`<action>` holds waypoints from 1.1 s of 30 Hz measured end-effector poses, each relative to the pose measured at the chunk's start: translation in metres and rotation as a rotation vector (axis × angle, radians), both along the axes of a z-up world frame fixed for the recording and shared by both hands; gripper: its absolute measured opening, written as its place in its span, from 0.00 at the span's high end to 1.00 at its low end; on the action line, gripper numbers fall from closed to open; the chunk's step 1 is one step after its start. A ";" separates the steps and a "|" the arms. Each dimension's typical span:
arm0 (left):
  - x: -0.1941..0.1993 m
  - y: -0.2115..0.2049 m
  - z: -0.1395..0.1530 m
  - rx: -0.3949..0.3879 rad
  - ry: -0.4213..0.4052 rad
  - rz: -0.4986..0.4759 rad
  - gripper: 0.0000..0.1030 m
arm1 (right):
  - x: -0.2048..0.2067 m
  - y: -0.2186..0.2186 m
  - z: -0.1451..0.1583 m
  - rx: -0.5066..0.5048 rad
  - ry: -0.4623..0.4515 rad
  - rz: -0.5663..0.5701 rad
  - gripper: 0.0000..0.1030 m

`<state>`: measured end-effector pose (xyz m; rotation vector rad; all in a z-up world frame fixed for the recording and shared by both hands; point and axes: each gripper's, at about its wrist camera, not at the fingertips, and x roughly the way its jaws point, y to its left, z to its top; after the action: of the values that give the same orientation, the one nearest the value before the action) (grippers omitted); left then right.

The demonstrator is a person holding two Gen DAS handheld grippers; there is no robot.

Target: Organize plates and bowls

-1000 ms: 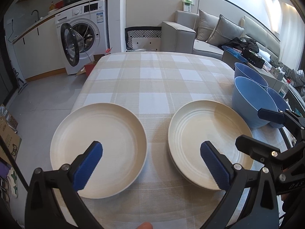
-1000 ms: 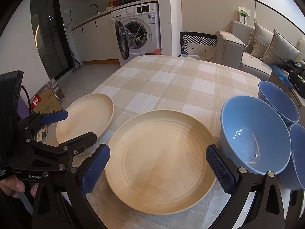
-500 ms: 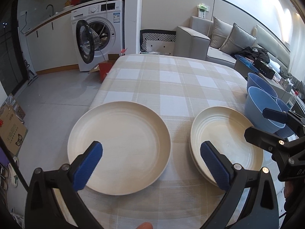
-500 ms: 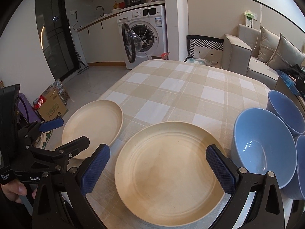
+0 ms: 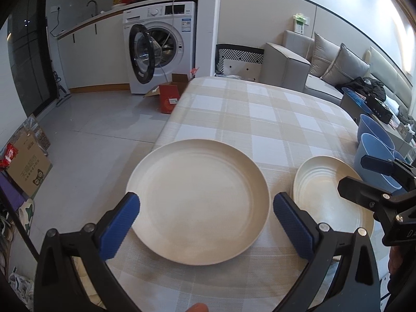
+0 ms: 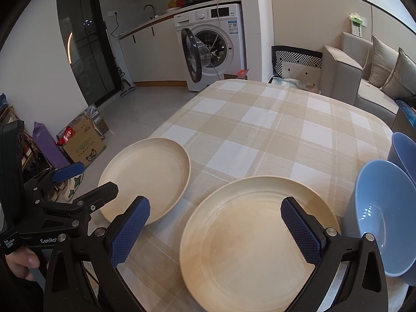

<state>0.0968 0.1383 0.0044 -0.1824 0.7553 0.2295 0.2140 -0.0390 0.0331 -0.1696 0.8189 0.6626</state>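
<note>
Two cream plates lie on the checked tablecloth. The left plate (image 5: 200,200) sits near the table's left edge, framed by my open left gripper (image 5: 205,227), which hovers just short of its near rim. The right plate (image 6: 257,241) lies under my open right gripper (image 6: 215,231), whose blue pads straddle its left half. In the left wrist view the right plate (image 5: 327,192) shows beside the right gripper (image 5: 374,179). Blue bowls (image 6: 384,215) stand at the right edge, one (image 6: 405,150) behind. Nothing is held.
The checked tablecloth (image 5: 260,114) stretches far ahead. A washing machine (image 5: 158,49) with its door open, a red box (image 5: 169,98) and a cardboard box (image 5: 26,163) are on the floor to the left. A grey sofa (image 5: 312,65) stands behind.
Both grippers have swung leftward: the left plate now sits centred between the left gripper's fingers, and the right plate has slid toward the right of both views. Both stay open.
</note>
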 end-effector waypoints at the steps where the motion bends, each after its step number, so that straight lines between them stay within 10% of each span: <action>1: 0.000 0.002 0.000 0.002 0.001 0.011 0.00 | 0.001 0.003 0.000 0.003 0.000 0.007 0.01; 33: -0.007 0.070 -0.032 -0.053 0.047 0.207 0.00 | 0.018 0.074 -0.034 -0.047 0.083 0.110 0.01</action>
<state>0.0903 0.2088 -0.0276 -0.3067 0.7896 0.4118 0.2322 0.0352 -0.0011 -0.2319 0.9104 0.7578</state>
